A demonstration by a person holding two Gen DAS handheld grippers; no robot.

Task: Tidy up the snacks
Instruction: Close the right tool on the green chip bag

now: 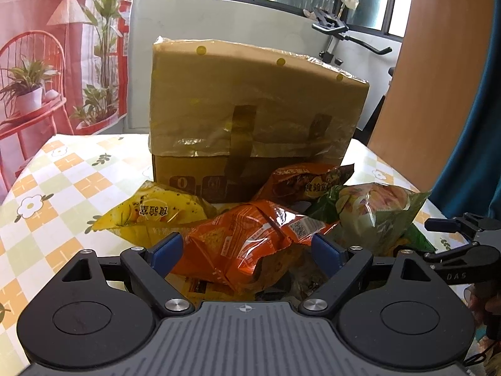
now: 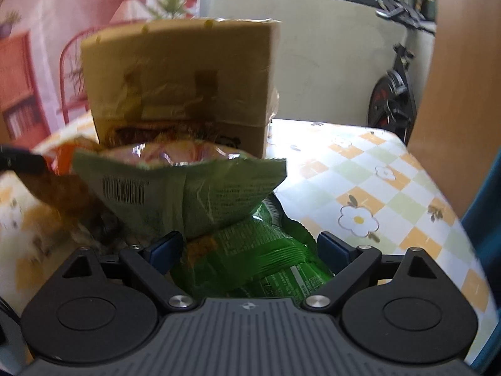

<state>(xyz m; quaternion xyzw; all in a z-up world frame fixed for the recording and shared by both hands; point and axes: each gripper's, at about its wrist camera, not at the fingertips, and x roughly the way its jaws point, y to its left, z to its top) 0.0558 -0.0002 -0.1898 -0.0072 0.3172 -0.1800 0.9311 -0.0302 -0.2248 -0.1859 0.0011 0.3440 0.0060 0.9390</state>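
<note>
Nearest the left wrist camera, the left gripper (image 1: pixel 247 247) stands with its blue pads spread wide on either side of an orange snack bag (image 1: pixel 250 241). The bag lies between the jaws, but neither pad presses into it, so nothing is gripped. In the right wrist view, the right gripper (image 2: pixel 250 250) is likewise wide open, straddling a dark green snack bag (image 2: pixel 263 250), again with no squeeze visible.

Just beyond, the snacks sit in 1 loose heap on the checked floral tablecloth (image 1: pixel 62 169). A yellow snack bag (image 1: pixel 156 216) lies to the left of the orange one. A second orange bag (image 1: pixel 300 185) rests behind it, against the carton. A pale green snack bag (image 1: pixel 375 213) stands to the right, overlapping the dark green one in the right wrist view. That makes at least 5 bags, all touching or overlapping.

Behind the heap stands a taped cardboard box (image 1: pixel 250 103), its flaps shut under tape and film. I see no tray, basket or open container meant to take the snacks.

My judgement is that the organizing has barely begun: no bag is lifted, sorted or lined up, and every one remains to be placed. Each gripper seems poised to take its first bag. Where the bags are meant to go cannot be told from these views.
</note>
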